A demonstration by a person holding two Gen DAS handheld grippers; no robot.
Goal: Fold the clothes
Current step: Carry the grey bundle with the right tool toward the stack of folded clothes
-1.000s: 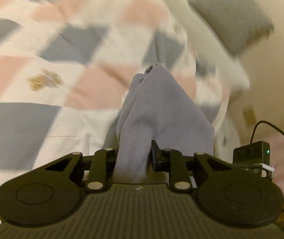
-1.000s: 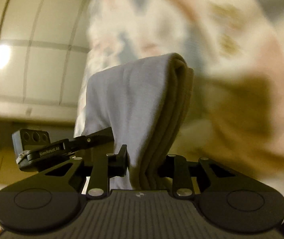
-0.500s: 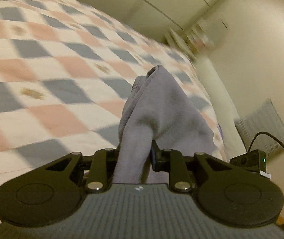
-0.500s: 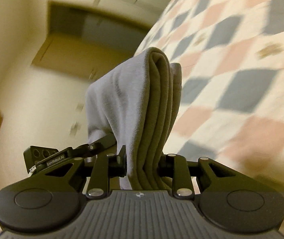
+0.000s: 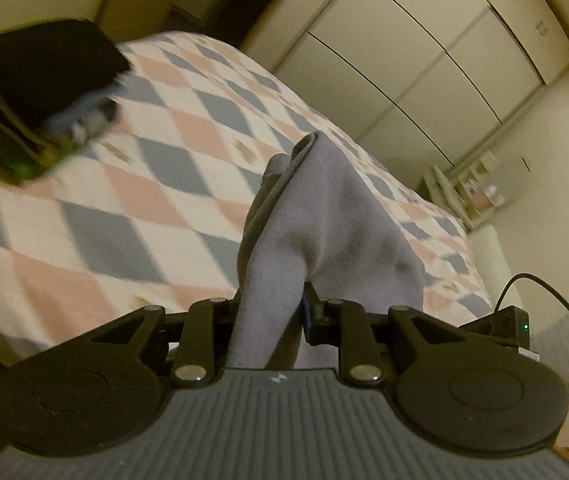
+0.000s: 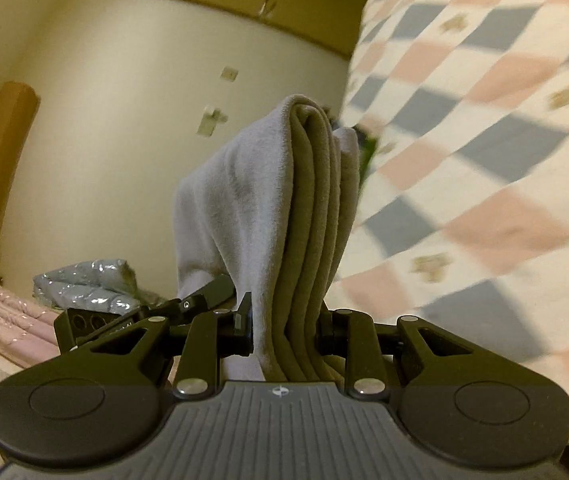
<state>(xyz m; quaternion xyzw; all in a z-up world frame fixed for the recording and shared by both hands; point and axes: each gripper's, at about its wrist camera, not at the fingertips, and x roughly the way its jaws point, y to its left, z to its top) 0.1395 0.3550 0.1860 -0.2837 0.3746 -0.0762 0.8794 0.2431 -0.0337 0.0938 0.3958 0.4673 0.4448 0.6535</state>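
Note:
A folded grey garment (image 5: 324,220) is pinched in my left gripper (image 5: 270,320), which is shut on it. The cloth stands up in front of the camera and hides the fingertips. The same grey garment (image 6: 268,208), folded into several layers, is pinched in my right gripper (image 6: 284,320), also shut on it. Both grippers hold it in the air above the checked bedspread (image 5: 132,184). The right gripper shows at the edge of the left wrist view (image 5: 504,324), and the left gripper in the right wrist view (image 6: 144,316).
A stack of folded clothes, black on top (image 5: 48,76), lies on the bed's far left corner. White wardrobe doors (image 5: 424,60) stand behind the bed. In the right wrist view, a silvery grey bundle (image 6: 84,280) and pink bedding (image 6: 0,308) lie by the wall.
Both grippers have swung with the garment still held; the views have turned across the bed, and the stack of clothes and the wardrobe have come into view.

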